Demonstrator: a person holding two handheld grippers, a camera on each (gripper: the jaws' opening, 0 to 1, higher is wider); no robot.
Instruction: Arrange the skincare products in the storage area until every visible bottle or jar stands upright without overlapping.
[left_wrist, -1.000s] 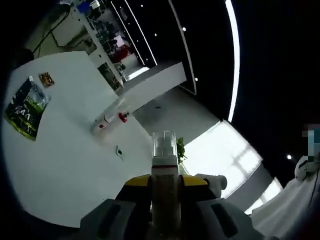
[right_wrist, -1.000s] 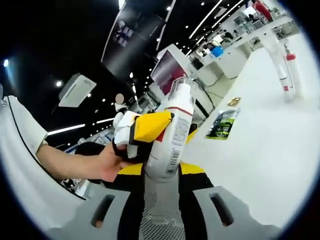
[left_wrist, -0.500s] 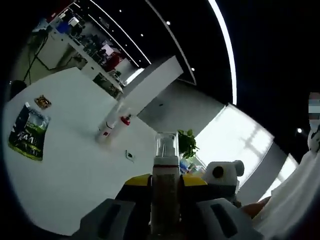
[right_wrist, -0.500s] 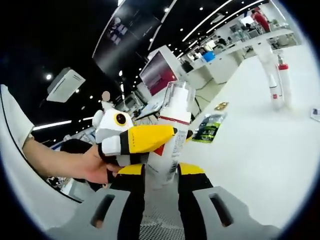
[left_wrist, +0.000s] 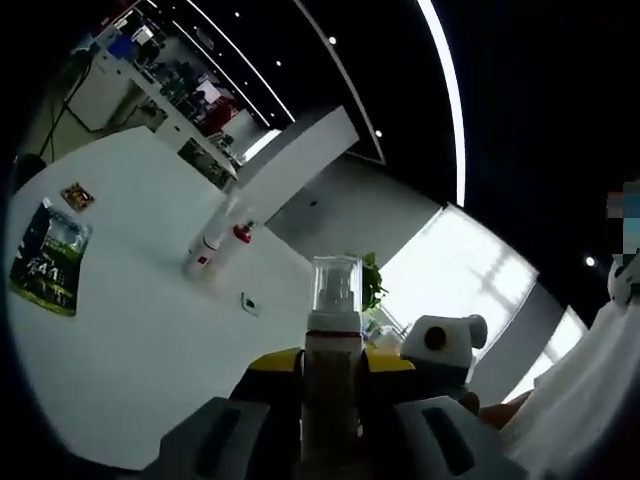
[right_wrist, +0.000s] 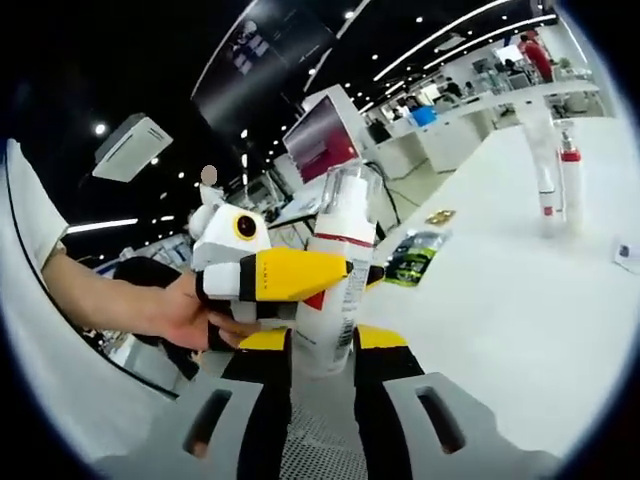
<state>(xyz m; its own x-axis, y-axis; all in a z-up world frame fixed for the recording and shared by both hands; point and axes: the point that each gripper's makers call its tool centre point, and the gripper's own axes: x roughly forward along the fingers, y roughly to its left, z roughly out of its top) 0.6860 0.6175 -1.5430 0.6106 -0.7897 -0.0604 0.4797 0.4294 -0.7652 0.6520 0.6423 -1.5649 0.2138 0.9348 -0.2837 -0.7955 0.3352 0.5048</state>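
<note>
The white pump bottle with clear cap (right_wrist: 335, 280) runs upward from frame bottom, gripped by the left tool (right_wrist: 300, 275) and the right tool (right_wrist: 322, 350) together, high above the white table (right_wrist: 520, 300).

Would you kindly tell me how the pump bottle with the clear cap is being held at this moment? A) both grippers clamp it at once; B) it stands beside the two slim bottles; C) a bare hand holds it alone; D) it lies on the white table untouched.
A: the pump bottle sits between the right gripper jaws while the left gripper clamps it from the side, above the white table.
</note>
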